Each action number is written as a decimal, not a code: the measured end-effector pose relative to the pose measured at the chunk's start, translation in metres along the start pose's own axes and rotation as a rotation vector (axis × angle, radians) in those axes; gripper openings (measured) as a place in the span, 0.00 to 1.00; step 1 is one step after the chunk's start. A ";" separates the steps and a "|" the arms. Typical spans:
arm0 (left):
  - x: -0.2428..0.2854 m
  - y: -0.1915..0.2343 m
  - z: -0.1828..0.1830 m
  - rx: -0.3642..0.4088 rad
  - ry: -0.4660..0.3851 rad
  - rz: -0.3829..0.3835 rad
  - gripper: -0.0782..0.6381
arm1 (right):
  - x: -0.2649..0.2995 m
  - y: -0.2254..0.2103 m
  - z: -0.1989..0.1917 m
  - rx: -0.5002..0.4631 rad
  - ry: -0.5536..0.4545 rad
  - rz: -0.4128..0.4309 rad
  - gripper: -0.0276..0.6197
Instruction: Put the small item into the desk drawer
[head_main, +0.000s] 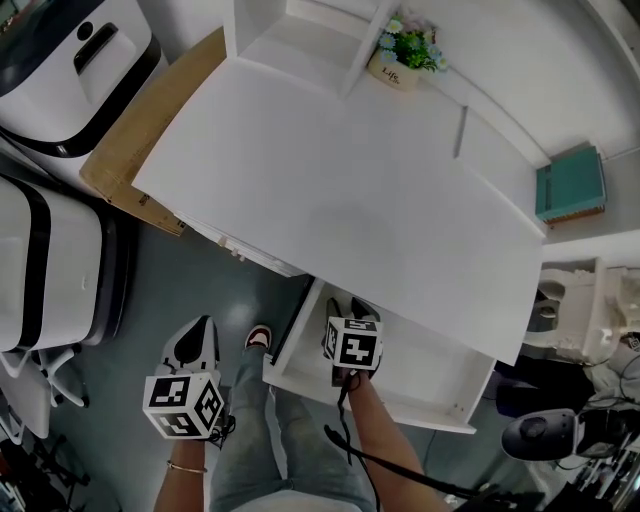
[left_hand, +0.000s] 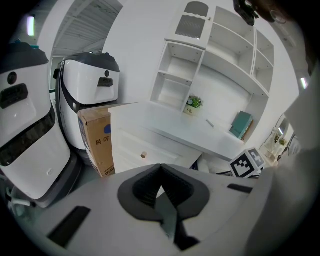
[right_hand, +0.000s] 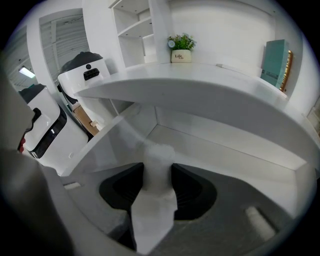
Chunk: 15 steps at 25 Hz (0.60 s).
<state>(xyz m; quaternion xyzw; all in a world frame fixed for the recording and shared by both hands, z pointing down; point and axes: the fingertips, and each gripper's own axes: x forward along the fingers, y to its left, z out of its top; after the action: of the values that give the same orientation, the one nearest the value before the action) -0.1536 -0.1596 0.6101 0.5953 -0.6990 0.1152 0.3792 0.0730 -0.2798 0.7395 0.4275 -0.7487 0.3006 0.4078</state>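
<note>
Holding the item (right_hand: 158, 160) over the open drawer (head_main: 420, 372), the right gripper (head_main: 352, 308) has the task well advanced but not finished. The drawer is already pulled out from under the tabletop (head_main: 350, 190), toward the person, and its white floor looks bare. The item is a small white piece. The right jaws are clamped on it from both sides, and it sticks out past their tips, above the drawer's left part rather than resting in it. What is left, by my reading, is to lower it, release it, and perhaps push the drawer shut.

The right forearm reaches forward from the body. That gripper points away from the person, toward the far wall of the drawer, just below the tabletop's near edge.

The left gripper (head_main: 198, 335) hangs over the floor to the left of the drawer, beside the person's leg, well apart from the item. Its jaws are closed together with nothing between them, and it aims at the desk front and the box (left_hand: 97, 140) beyond.
</note>
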 end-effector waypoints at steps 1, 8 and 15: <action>0.000 -0.001 -0.001 0.002 0.001 -0.001 0.11 | 0.000 0.000 0.000 0.003 -0.001 0.002 0.32; 0.001 -0.003 -0.004 0.008 0.014 -0.012 0.11 | 0.003 0.001 0.002 0.007 -0.008 0.022 0.32; 0.005 -0.007 -0.008 0.019 0.027 -0.023 0.11 | 0.003 0.001 0.002 0.013 -0.016 0.035 0.32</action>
<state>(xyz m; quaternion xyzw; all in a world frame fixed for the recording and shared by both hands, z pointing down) -0.1445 -0.1605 0.6167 0.6053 -0.6857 0.1256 0.3843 0.0704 -0.2821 0.7410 0.4195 -0.7574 0.3088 0.3937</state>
